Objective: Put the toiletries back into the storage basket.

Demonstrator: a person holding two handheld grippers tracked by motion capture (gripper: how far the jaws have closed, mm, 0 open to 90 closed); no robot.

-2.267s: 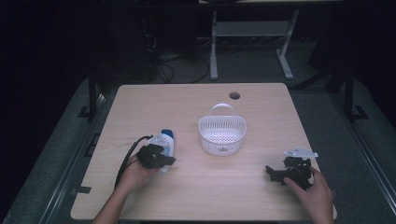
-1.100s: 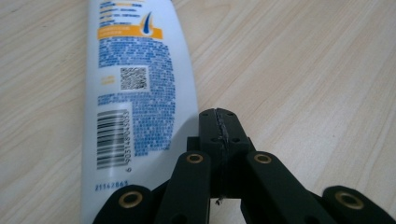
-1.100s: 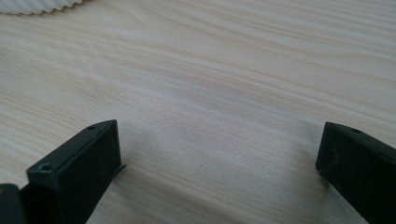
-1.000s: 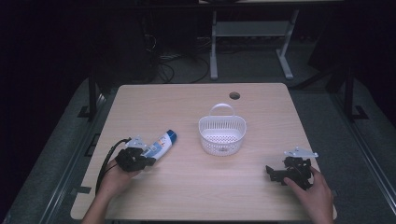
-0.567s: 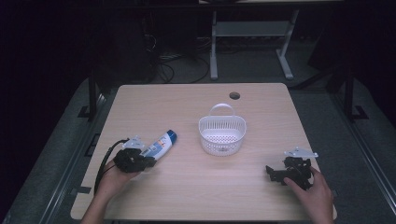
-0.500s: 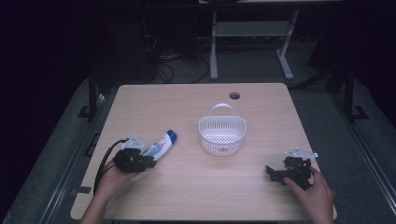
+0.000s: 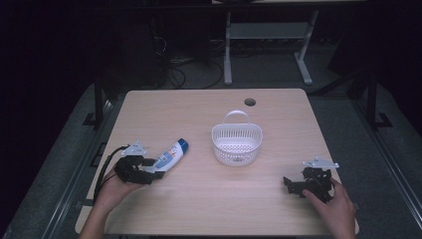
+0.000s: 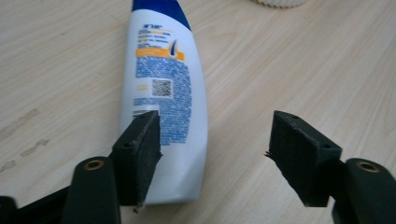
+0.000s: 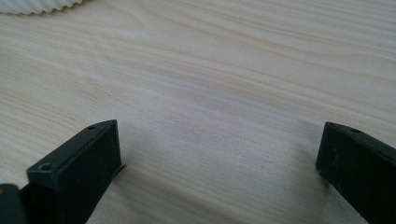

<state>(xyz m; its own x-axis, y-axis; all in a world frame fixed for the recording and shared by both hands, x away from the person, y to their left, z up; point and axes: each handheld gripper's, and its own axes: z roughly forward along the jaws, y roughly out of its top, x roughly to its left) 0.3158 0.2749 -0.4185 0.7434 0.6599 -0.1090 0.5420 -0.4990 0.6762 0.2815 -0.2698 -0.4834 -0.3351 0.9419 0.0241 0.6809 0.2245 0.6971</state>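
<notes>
**Operator A:** My left gripper (image 8: 212,156) has just been opening; its jaws now stand wide. The shampoo bottle (image 8: 164,102) lies flat on the table (image 8: 289,70) between them, its base by the left jaw, and the pads aren't pressing on it.

**Operator B:** And seen from above?

**Operator A:** There the bottle (image 7: 169,156) lies near the table's left edge, blue cap pointing towards the white basket (image 7: 237,144), which stands apart at the middle.

**Operator B:** Your right side?

**Operator A:** My right gripper (image 9: 217,161) is spread wide over bare wood, gripping nothing, low at the table's near right corner (image 7: 290,184).
</notes>
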